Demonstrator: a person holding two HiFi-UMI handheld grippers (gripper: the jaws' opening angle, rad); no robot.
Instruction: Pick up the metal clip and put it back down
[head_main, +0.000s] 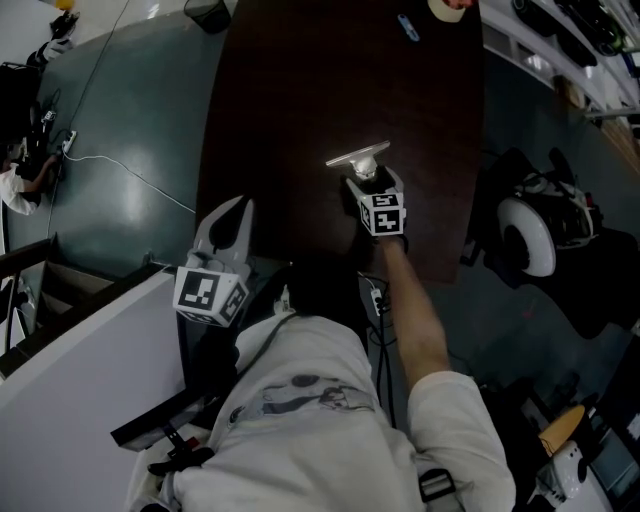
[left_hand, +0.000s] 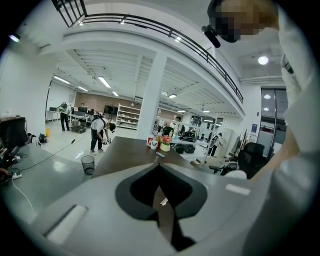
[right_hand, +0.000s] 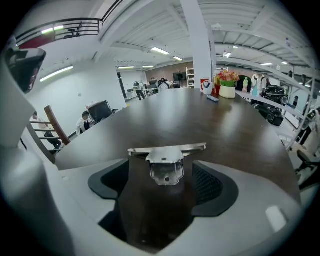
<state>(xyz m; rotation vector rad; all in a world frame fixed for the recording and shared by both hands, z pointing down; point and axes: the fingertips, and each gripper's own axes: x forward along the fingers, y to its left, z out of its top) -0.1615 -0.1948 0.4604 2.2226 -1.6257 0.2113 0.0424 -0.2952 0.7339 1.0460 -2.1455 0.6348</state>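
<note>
Metal clip (right_hand: 167, 161) lies on table (right_hand: 200, 120), flowerpot (right_hand: 227, 91) well beyond.

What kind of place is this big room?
Probably a big open workshop or lab office: a long dark brown wooden table, white storage shelves along the far wall, and a black-railed upper walkway overhead.

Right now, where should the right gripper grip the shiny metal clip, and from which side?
Grip the shiny metal clip by its narrow holed tab, from the near side: it points at the open right gripper; the wide bar lies crosswise beyond.
</note>
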